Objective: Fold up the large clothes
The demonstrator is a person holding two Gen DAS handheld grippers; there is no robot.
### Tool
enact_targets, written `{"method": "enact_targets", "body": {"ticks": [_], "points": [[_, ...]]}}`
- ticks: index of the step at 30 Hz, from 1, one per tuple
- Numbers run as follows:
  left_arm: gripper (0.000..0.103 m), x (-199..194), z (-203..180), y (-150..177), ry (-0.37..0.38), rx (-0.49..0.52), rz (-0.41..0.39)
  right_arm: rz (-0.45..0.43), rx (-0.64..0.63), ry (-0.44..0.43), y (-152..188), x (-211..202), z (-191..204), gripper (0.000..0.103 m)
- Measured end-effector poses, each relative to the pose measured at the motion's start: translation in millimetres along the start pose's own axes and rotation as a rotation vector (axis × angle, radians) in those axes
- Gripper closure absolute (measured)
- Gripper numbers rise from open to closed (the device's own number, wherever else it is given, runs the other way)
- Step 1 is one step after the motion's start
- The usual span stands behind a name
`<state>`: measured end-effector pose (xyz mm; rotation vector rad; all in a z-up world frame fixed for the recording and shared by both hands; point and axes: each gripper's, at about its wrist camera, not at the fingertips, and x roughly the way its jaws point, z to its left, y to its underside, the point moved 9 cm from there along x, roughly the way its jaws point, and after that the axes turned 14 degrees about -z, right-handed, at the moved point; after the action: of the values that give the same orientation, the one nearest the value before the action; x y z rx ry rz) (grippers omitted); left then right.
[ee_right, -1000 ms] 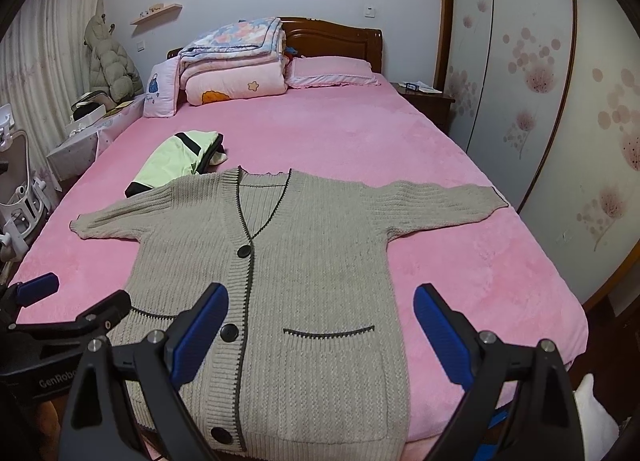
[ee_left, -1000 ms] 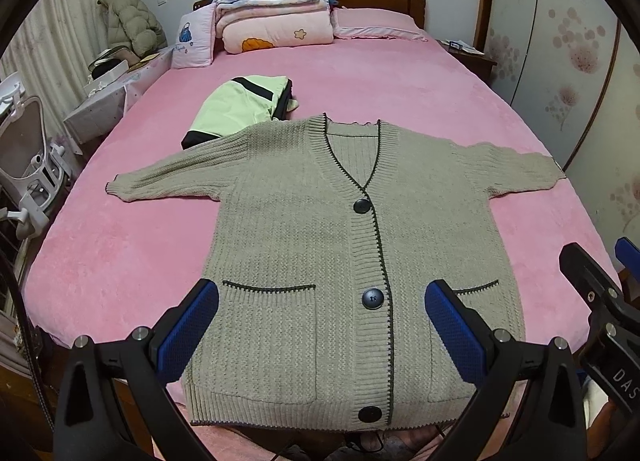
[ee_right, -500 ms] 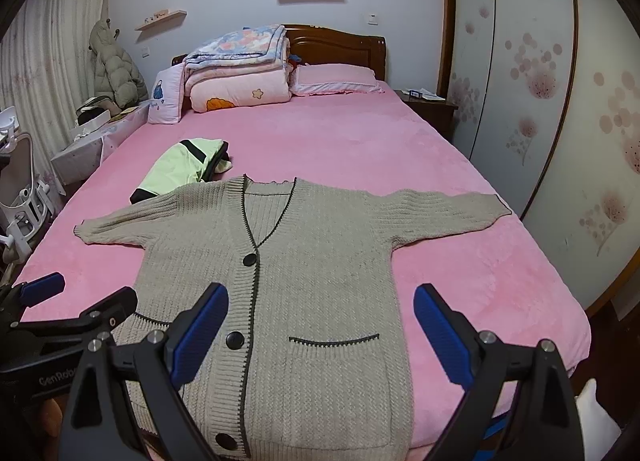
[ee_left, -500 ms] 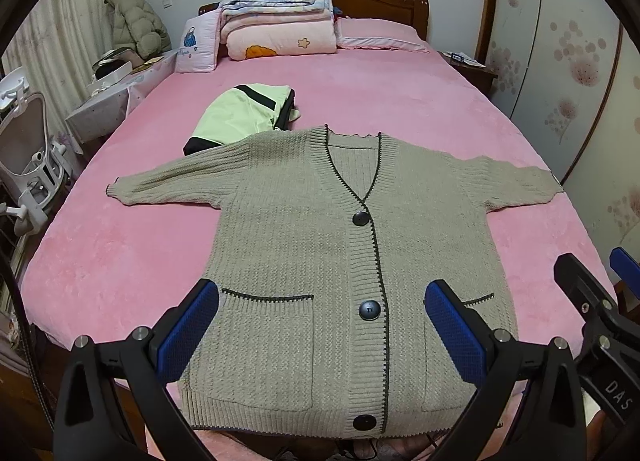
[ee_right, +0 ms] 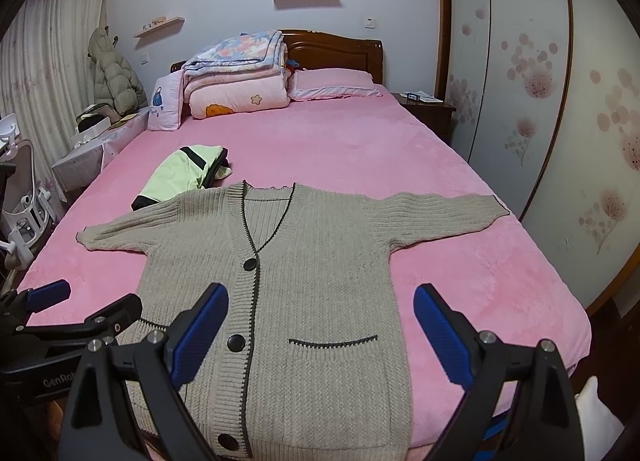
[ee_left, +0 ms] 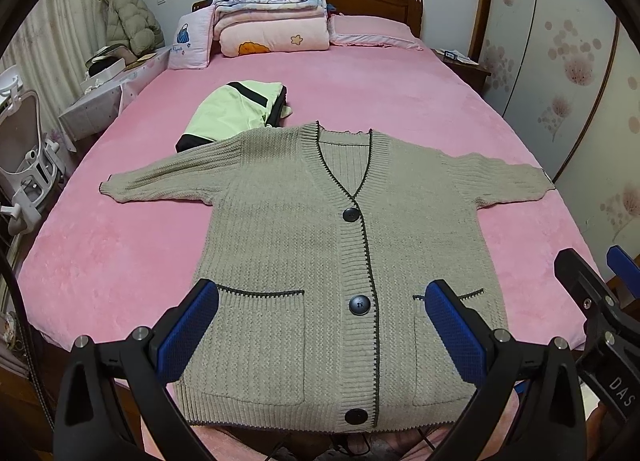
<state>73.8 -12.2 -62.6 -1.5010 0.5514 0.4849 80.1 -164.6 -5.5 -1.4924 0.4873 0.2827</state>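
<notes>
Left claw: left gripper (ee_left: 320, 325) spread wide, blue pads (ee_left: 188, 331) apart, nothing between them; it hangs above the cardigan's hem end, clear of the knit.
Right claw: right gripper (ee_right: 320, 325) equally wide and holding nothing, poised over the lower half of the cardigan near the bed's foot edge.
Claws relative to each other: side by side; the right one's dark frame shows at the right edge of the left wrist view, and the left one's frame at the lower left of the right wrist view.
Cardigan: beige knit cardigan (ee_left: 320, 241) lies flat and face up on the bed, hem toward the cameras, V-neck pointing to the headboard.
Sleeves: both stretched out sideways, the left sleeve (ee_left: 160, 177) toward the chair side, the right sleeve (ee_right: 444, 213) toward the wardrobe side.
Front: buttoned, three dark buttons (ee_left: 359, 305) down a dark-edged placket; two patch pockets with dark trim on either side.
Green garment: light green garment (ee_left: 232, 113) with black bands, folded, just beyond the left shoulder and touching or slightly under it.
Bed: pink bedspread (ee_left: 380, 93) covers the whole surface.
Head of bed: stacked folded quilts (ee_right: 236, 77) and a pink pillow (ee_right: 334, 83) against a wooden headboard (ee_right: 336, 45).
Sides: white chair (ee_left: 24, 165) on the left, nightstand (ee_right: 426, 105) and floral wardrobe doors (ee_right: 540, 101) on the right.
</notes>
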Motion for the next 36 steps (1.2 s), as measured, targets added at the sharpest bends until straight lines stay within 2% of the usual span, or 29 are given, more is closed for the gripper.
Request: {"method": "enact_targets", "body": {"ticks": [16, 20, 27, 31, 36], "points": [[0.001, -14.6, -4.7, -5.4, 0.003, 0.004, -0.027, -0.034, 0.017, -0.031, -11.4, -17.2, -5.0, 0.008], [0.0, -18.7, -5.8, -15.2, 0.007, 0.0, -0.048, -0.045, 0.023, -0.019, -14.9, -18.1, -14.8, 0.008], [0.0, -23.0, -16.3, -66.8, 0.012, -0.015, -0.122, -0.072, 0.036, 0.038, -34.4, -10.9, -57.2, 0.008], [0.0, -23.9, -34.7, -99.5, 0.019, 0.004, -0.183, -0.12, 0.044, 0.095, -59.3, -10.4, -95.4, 0.008], [0.0, -15.7, -64.1, -127.3, 0.047, 0.017, -0.207, -0.182, 0.051, 0.15, -95.1, -12.0, -140.8, 0.008]]}}
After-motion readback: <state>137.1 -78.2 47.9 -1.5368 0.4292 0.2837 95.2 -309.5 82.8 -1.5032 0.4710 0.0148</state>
